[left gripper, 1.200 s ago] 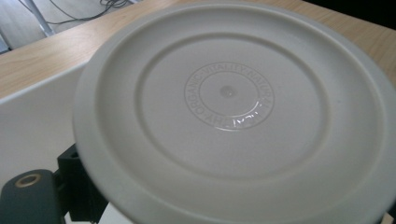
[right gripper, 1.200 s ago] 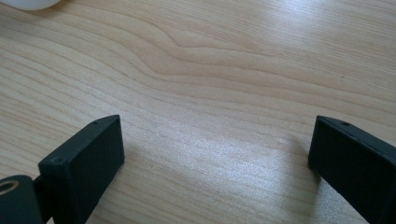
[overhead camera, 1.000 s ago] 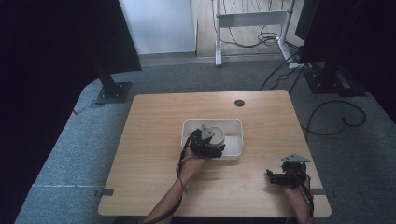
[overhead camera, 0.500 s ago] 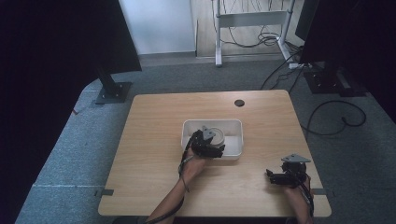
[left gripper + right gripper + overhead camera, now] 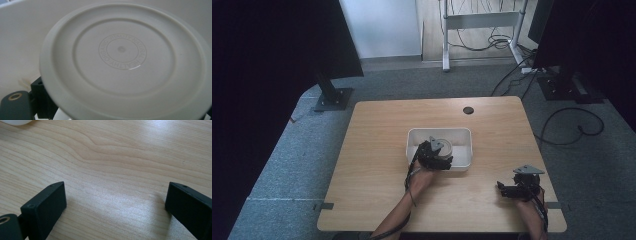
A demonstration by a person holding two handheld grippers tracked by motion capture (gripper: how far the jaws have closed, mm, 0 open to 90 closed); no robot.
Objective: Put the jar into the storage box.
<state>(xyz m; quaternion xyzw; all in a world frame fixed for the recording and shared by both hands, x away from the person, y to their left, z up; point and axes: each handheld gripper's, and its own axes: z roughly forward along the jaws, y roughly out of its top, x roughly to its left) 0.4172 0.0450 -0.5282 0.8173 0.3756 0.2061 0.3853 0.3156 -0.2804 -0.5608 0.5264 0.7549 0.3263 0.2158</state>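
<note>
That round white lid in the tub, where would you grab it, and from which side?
By its raised outer rim, probably. The lid is a flat, smooth disc, so only its thin edge gives two jaws something to pinch. It sits inside the white tub, whose walls block a sideways approach, so coming down from above, from the person's side where the left gripper is, looks best.

Left gripper (image 5: 435,156), high view: its jaw tips lie over the near left wall of the white tray (image 5: 464,150), covering it there. Left gripper view: a round white lid (image 5: 125,62) hides the jaws, so their spacing cannot be told; its right and near edges are cut off. Right gripper view: the tray corner (image 5: 15,122) is cropped at the far left.
</note>
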